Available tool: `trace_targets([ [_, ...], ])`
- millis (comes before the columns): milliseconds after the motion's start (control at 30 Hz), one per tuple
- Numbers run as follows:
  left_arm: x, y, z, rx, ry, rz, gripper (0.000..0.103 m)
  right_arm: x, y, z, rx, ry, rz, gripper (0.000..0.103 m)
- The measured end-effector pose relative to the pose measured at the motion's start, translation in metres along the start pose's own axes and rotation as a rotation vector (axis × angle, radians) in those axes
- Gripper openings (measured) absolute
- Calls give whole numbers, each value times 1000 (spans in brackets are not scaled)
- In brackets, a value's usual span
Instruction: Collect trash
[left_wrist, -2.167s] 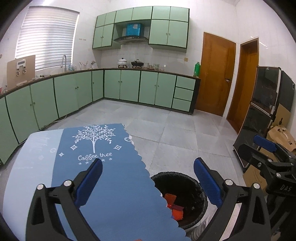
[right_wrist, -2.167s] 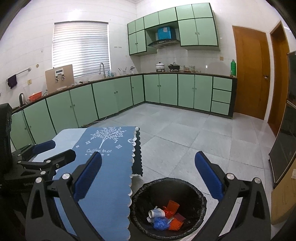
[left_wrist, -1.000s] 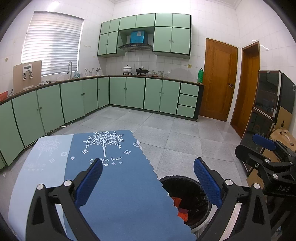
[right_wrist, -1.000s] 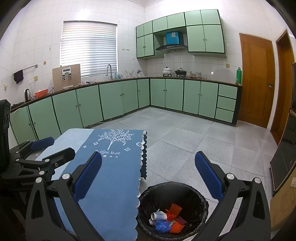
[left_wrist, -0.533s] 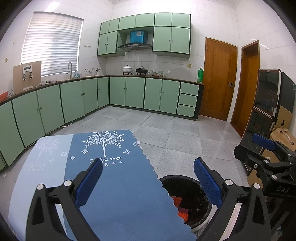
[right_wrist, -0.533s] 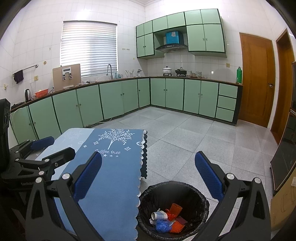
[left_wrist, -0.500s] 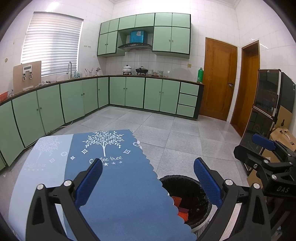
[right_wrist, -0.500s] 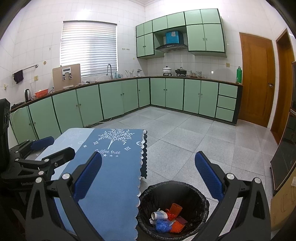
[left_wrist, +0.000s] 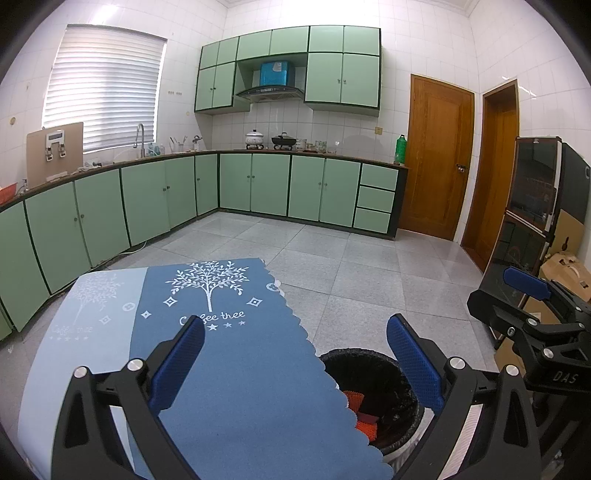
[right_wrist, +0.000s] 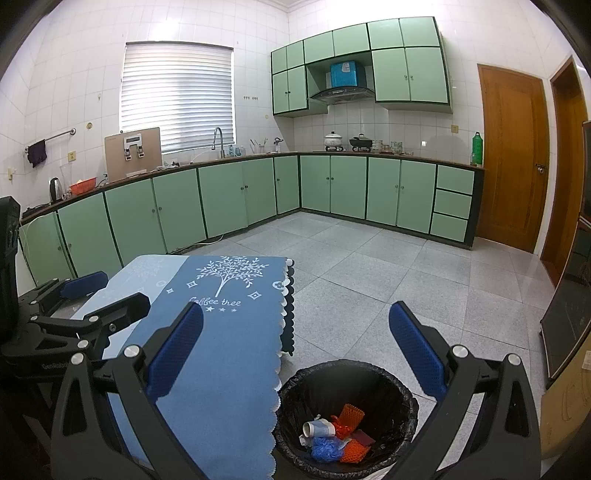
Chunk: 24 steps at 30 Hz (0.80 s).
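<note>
Both tools, left tool (left_wrist: 295, 354) and right tool (right_wrist: 295, 350), hang spread and empty near the trash bin (right_wrist: 347, 373), which holds the trash (right_wrist: 334, 435).

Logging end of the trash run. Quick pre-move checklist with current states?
1. Left hand-held gripper empty, jaws wide: ok.
2. Right hand-held gripper empty, jaws wide: ok.
3. Trash bin upright beside the table, bag lining it: ok.
4. Trash in bin: orange mesh, blue wad, white cup inside: ok.
5. Blue tablecloth free of trash where visible: ok; near edge behind the grippers: cannot tell.
6. Floor by the bin free of litter: ok.
</note>
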<state>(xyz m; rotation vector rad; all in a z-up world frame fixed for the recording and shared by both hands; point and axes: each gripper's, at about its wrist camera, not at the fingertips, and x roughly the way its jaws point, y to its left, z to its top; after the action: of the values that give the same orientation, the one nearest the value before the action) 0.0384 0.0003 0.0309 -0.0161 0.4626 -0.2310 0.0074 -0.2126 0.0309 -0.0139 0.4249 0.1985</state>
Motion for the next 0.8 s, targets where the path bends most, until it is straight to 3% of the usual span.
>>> trace_targets([
  [800, 0, 7, -3, 4, 3, 0, 97, 0, 1, -1, 2, -4, 1, 98],
])
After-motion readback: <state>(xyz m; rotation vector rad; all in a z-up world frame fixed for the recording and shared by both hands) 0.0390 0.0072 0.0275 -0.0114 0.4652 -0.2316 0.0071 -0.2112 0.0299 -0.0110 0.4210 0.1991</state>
